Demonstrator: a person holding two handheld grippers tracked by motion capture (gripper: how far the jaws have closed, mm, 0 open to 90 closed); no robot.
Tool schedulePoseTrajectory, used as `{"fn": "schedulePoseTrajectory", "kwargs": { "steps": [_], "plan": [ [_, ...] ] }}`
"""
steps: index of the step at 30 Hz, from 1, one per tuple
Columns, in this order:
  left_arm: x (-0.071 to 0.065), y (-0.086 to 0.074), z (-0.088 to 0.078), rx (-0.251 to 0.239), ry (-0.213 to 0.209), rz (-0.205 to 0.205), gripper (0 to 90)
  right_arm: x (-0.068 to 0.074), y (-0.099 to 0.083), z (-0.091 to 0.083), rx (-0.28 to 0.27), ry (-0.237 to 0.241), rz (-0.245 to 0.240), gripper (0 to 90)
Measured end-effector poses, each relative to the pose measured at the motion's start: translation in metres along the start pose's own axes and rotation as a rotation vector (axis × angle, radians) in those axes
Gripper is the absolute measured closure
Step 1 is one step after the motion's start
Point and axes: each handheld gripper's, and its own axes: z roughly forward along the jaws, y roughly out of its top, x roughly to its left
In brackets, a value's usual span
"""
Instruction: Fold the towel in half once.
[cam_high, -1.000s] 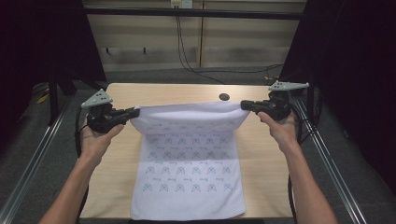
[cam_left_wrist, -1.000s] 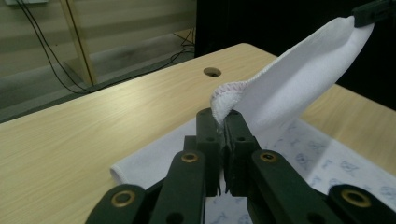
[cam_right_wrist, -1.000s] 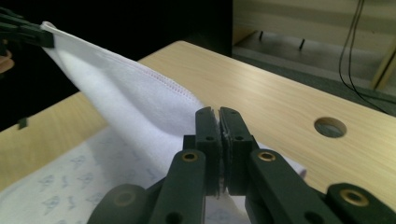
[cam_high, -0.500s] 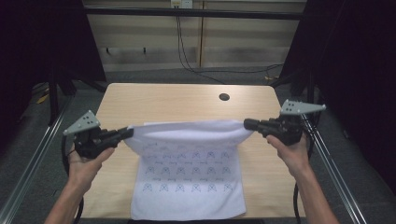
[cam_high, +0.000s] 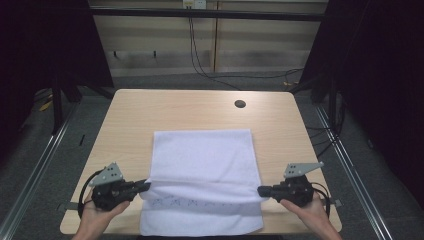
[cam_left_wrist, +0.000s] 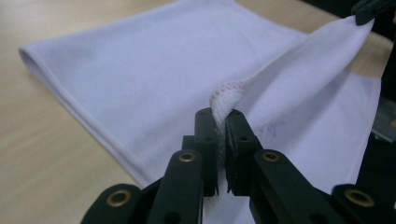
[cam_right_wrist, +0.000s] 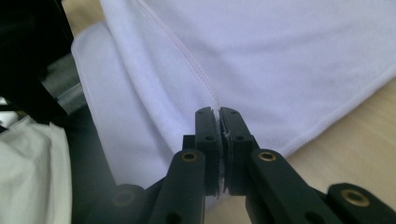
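towel lies folded over on the table; left gripper and right gripper each pinch a corner of its top layer's near edge.

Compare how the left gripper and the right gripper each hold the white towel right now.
The left gripper pinches the towel at its left corner, with cloth bunched up thick between the jaws; the right gripper pinches the right corner, where the hem lies thin and flat. Both are shut on the same folded-over edge, stretched between them near the table's front.

Wooden table, grey floor
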Motion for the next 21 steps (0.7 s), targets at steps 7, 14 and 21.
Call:
{"fn": "schedulePoseTrajectory", "kwargs": {
  "steps": [7, 14, 21],
  "plan": [
    [-0.021, -0.026, -0.003, 0.082, -0.064, -0.009, 84.5, 0.024, -0.018, -0.015, -0.013, 0.020, -0.009, 85.4],
    [-0.030, -0.035, -0.008, 0.137, -0.131, 0.035, 78.2, 0.042, -0.039, -0.003, 0.086, 0.087, -0.039, 77.8],
    [-0.032, -0.034, -0.015, 0.125, -0.170, 0.034, 69.6, 0.052, -0.042, -0.007, 0.083, 0.139, -0.056, 74.5]
  ]
}}
